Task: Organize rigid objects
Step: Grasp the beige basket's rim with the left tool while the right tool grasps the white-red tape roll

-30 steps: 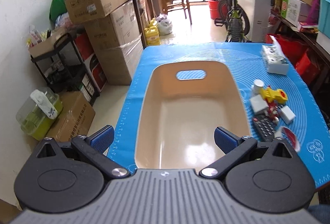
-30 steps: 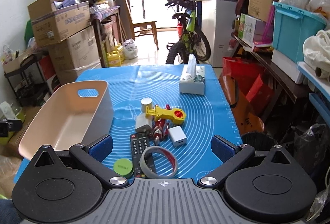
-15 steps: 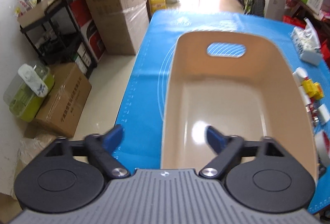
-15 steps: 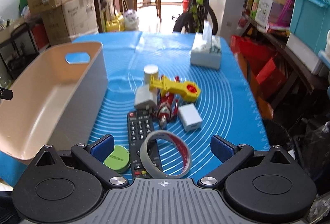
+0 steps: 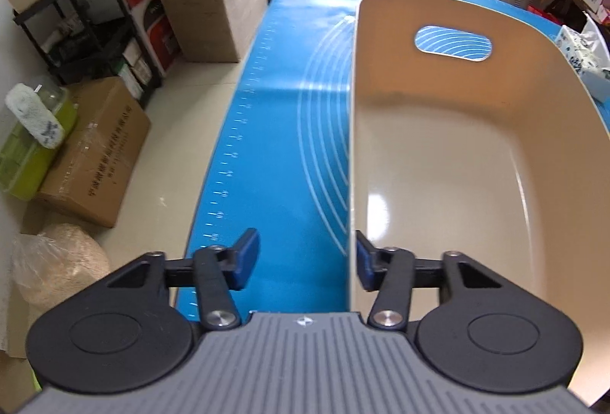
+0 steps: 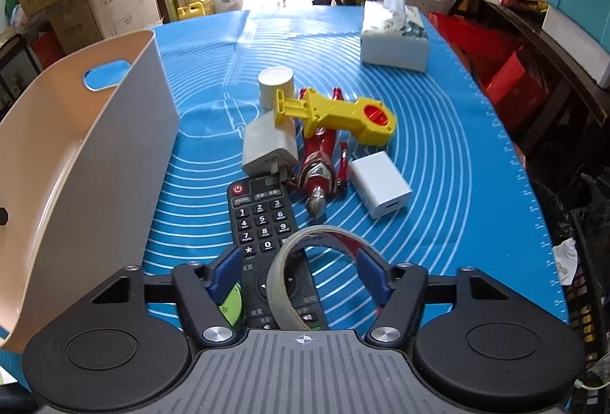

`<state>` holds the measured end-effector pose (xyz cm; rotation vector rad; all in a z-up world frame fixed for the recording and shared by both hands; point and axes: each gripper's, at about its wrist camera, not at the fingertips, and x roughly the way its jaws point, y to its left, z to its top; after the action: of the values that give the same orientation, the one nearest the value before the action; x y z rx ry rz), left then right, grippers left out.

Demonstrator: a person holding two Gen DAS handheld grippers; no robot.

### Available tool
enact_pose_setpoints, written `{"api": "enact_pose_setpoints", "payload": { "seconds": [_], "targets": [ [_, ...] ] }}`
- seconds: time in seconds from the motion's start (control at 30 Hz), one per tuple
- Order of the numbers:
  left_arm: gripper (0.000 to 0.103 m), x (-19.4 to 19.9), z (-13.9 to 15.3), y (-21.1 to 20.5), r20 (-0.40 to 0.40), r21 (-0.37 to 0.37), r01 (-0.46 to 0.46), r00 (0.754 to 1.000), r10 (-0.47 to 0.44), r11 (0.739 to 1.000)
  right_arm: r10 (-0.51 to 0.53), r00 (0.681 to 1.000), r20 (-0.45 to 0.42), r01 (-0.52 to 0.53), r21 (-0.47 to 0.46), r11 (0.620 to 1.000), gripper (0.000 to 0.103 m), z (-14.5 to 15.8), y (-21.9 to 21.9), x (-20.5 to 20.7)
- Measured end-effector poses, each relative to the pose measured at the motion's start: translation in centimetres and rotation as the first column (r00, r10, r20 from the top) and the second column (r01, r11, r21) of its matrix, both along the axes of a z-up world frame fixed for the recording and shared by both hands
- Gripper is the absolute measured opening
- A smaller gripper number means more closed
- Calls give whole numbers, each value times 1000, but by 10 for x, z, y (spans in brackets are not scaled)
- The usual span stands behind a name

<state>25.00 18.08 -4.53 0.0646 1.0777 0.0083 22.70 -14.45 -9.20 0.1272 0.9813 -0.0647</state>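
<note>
1. Now the left gripper sits lower and closer to the beige bin than a second ago, when it looked down the middle of the bin from above.
2. Its jaws have just been closing and now straddle the bin's left wall near the near corner: the right pad is inside and appears to touch the wall, the left pad stands apart over the blue mat, so the wall is between them but not clamped.
3. Likewise the right gripper has dropped toward the near pile on the bench; the objects fill more of its view than before.
4. Its jaws have just been closing and now bracket the tape roll, which lies on the black remote; the right pad looks to be against the roll, the left pad is still clear of it, so the jaws are open around it.
5. A green disc shows beside the left pad.
6. Farther off, unmoved: the red figure, white charger, white plug adapter, yellow toy, white cylinder and tissue box.
7. The bin stands at the left of the mat, nothing in it.
</note>
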Motion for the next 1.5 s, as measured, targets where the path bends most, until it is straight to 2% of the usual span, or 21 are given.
{"api": "enact_pose_setpoints", "payload": {
  "seconds": [0.1, 0.13, 0.23, 0.27, 0.3, 0.33, 0.37, 0.63, 0.9, 1.03, 1.27, 1.5],
  "targets": [
    [39, 2, 0, 0, -6, -23, 4, 1000, -4, 1000, 20, 1000, -12, -20, -18, 1000, 57, -5, 7, 4],
    [34, 2, -1, -1, -12, -32, 5, 1000, -6, 999, 28, 999, -21, -28, -22, 999, 49, -6, 10, 5],
    [20, 4, -3, -5, -21, -44, 20, 1000, -21, 999, 45, 998, -39, -47, -34, 998, 40, -10, 15, 7],
    [19, 3, -3, -7, -22, -36, 25, 999, -26, 999, 51, 998, -37, -52, -41, 998, 39, -11, 17, 6],
    [18, 3, -4, -8, -22, -29, 28, 999, -28, 999, 60, 998, -33, -61, -46, 997, 32, -11, 18, 5],
    [12, 4, -4, -8, -23, -39, 28, 999, -29, 999, 65, 997, -32, -67, -45, 997, 26, -10, 19, 5],
    [3, 4, -4, -7, -27, -62, 28, 999, -30, 998, 68, 997, -30, -69, -52, 996, 25, -10, 20, 4],
    [3, 5, -3, -4, -32, -89, 18, 999, -21, 996, 53, 999, 12, -52, -61, 997, 23, 0, 18, -4],
    [3, 5, -3, -2, -29, -91, 16, 999, -19, 996, -1, 991, 134, 10, -70, 997, 23, 39, 13, -14],
    [3, 5, -3, -3, -29, -91, 17, 999, -20, 996, 4, 977, 213, 13, -81, 997, 23, 68, 20, -16],
    [3, 5, -4, -3, -27, -88, 17, 999, -20, 996, 58, 935, 351, -27, -93, 995, 23, 113, 45, -17],
    [4, 5, -4, -5, -26, -86, 16, 999, -18, 996, 123, 910, 396, -103, -73, 992, 23, 133, 84, 3]
  ]
}}
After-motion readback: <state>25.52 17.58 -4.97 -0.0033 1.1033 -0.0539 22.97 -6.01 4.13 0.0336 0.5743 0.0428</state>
